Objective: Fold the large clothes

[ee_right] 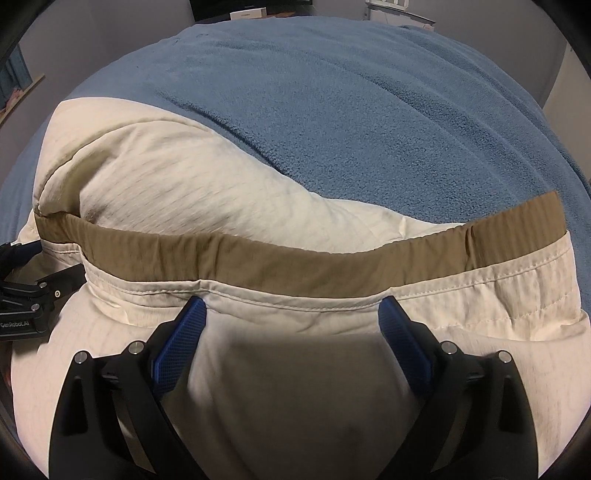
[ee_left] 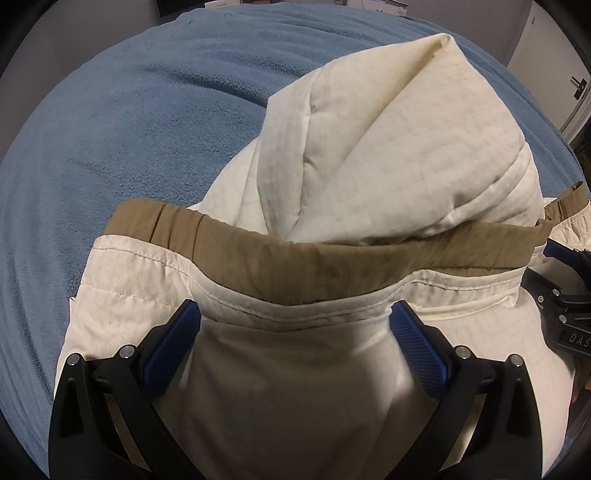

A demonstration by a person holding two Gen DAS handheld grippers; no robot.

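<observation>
A blue fleece blanket [ee_right: 369,122] with a ribbed nap and soft creases covers the whole surface in front of me. Beyond its far edge stands a pale grey wall [ee_right: 110,40]. A dark shelf or cabinet [ee_left: 258,5] up there holds white boxes, too small to read. At the right edge I see a light door [ee_left: 550,55] with a dark handle [ee_left: 580,86]. The light is dim and even.

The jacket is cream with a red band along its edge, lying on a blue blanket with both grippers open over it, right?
Not quite: the band is tan, not red, as the right wrist view shows. The rest holds: the cream jacket lies on the blue blanket, and the left gripper and right gripper are both open over it.
</observation>
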